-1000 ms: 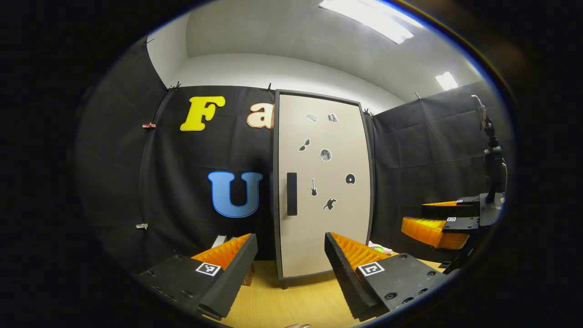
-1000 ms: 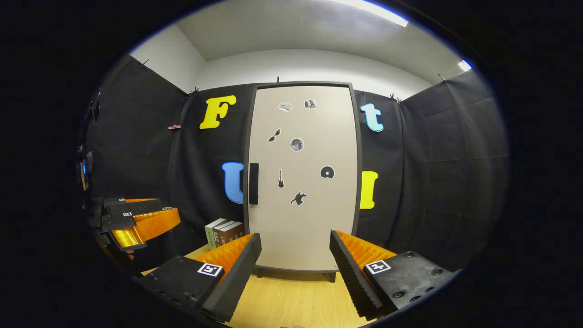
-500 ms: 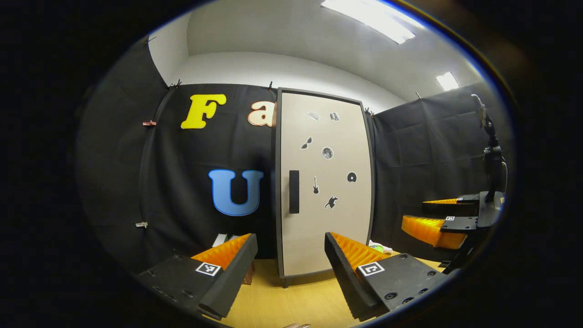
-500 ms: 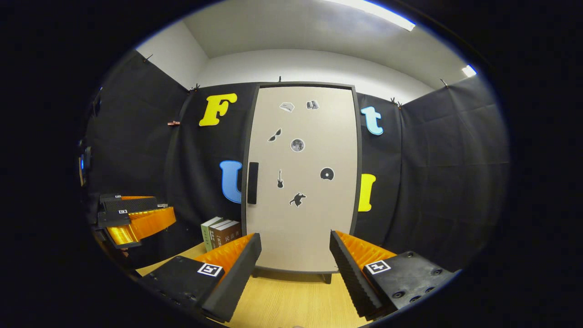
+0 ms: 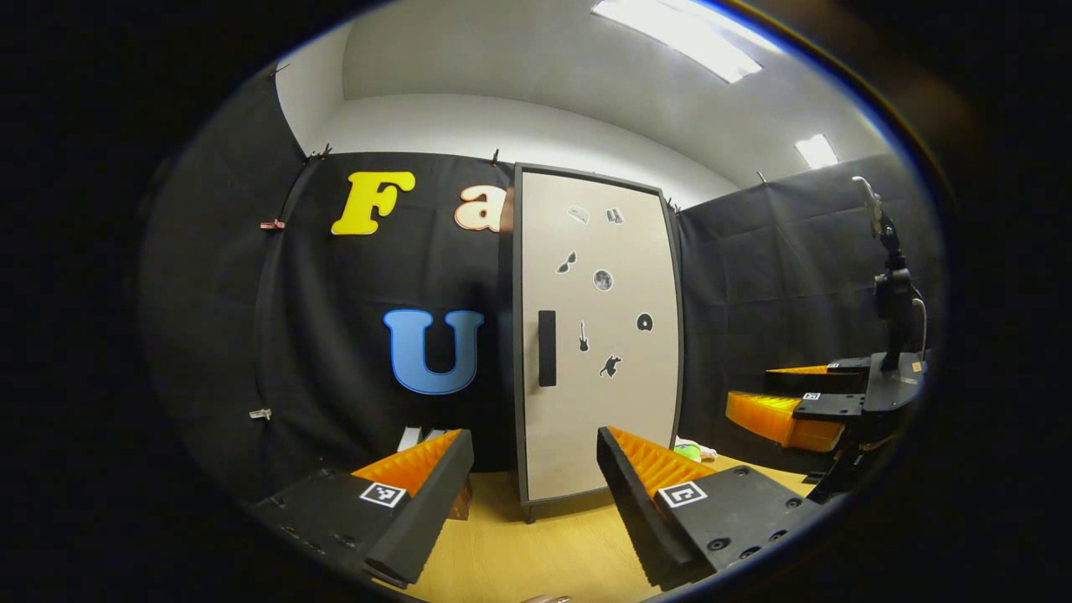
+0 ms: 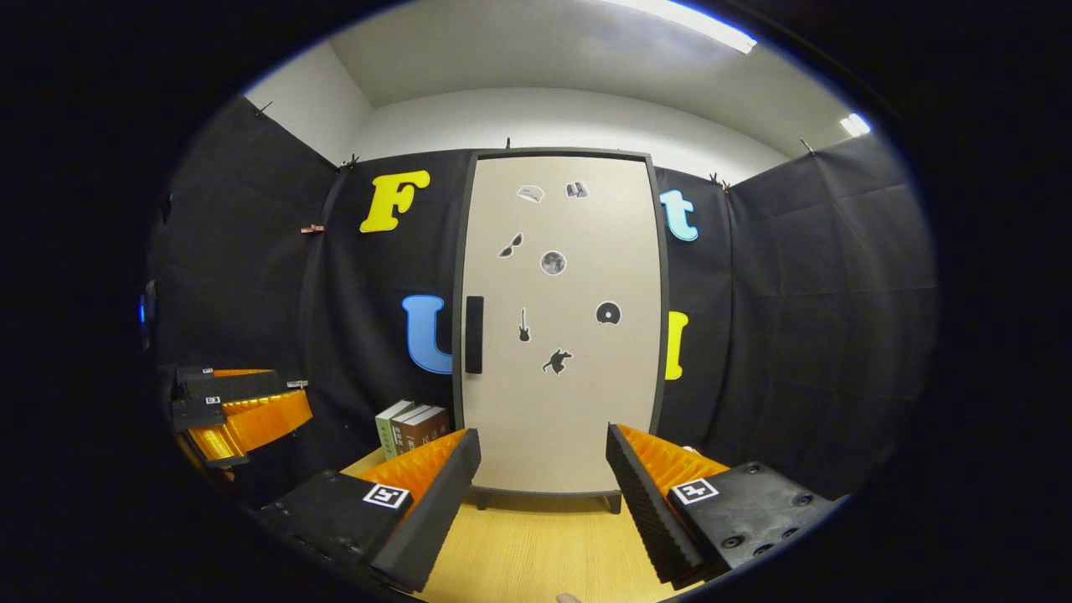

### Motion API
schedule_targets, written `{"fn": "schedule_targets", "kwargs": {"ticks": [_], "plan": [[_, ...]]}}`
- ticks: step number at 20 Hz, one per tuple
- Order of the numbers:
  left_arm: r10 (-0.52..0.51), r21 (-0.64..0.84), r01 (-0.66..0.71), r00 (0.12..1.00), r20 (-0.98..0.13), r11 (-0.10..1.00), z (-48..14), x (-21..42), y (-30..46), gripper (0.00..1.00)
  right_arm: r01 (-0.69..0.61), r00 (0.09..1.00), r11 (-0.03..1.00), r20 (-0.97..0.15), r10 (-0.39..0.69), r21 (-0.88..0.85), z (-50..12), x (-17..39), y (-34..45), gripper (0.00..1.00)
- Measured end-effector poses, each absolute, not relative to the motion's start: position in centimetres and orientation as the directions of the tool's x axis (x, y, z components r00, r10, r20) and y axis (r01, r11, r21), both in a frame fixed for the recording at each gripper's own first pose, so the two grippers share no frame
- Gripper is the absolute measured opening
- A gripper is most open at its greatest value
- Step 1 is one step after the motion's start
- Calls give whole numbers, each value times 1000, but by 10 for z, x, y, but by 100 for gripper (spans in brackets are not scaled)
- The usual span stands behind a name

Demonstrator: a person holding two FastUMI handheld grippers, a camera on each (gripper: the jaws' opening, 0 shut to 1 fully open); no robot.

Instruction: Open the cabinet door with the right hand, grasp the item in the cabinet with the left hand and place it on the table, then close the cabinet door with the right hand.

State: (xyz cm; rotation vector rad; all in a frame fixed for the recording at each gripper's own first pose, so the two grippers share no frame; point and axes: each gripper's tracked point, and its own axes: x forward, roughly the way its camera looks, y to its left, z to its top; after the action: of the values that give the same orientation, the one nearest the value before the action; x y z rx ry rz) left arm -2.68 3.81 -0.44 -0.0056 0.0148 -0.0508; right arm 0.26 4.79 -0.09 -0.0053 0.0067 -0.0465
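Since a second ago I have only drifted slightly, my right gripper [image 6: 543, 469] and left gripper [image 5: 534, 469] both spread and empty, well short of the shut beige flat-fronted cabinet door [image 6: 559, 327] with its black vertical handle [image 6: 474, 334], the item unseen behind it.

Black cloth walls [image 6: 804, 276], white ceiling [image 6: 536, 50] with strip lights [image 5: 682, 38], wooden tabletop [image 6: 528, 553].

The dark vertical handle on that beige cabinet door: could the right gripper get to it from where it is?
Probably yes: the right gripper is open, facing the shut beige cabinet door, and nothing stands between it and the dark vertical handle.
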Motion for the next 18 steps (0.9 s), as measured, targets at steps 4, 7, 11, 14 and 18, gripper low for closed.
{"fn": "schedule_targets", "kwargs": {"ticks": [4,7,11,14,18], "plan": [[-47,-10,47,999,-15,999,-6,-40,53,94,28,999,999,14,-29,19,7,17,69,97],[-24,-19,24,1000,-18,1000,-7,-44,63,94,-4,999,1000,38,4,-4,16,37,86,97],[21,-73,-24,999,-39,997,-15,-45,73,93,-50,995,999,86,52,-22,29,81,105,97],[54,-88,-59,997,-59,994,-24,-40,81,94,-87,994,996,68,86,10,28,120,122,97],[77,-140,-92,991,-106,986,-41,-36,86,94,-81,994,996,74,78,34,29,171,132,95]]}}
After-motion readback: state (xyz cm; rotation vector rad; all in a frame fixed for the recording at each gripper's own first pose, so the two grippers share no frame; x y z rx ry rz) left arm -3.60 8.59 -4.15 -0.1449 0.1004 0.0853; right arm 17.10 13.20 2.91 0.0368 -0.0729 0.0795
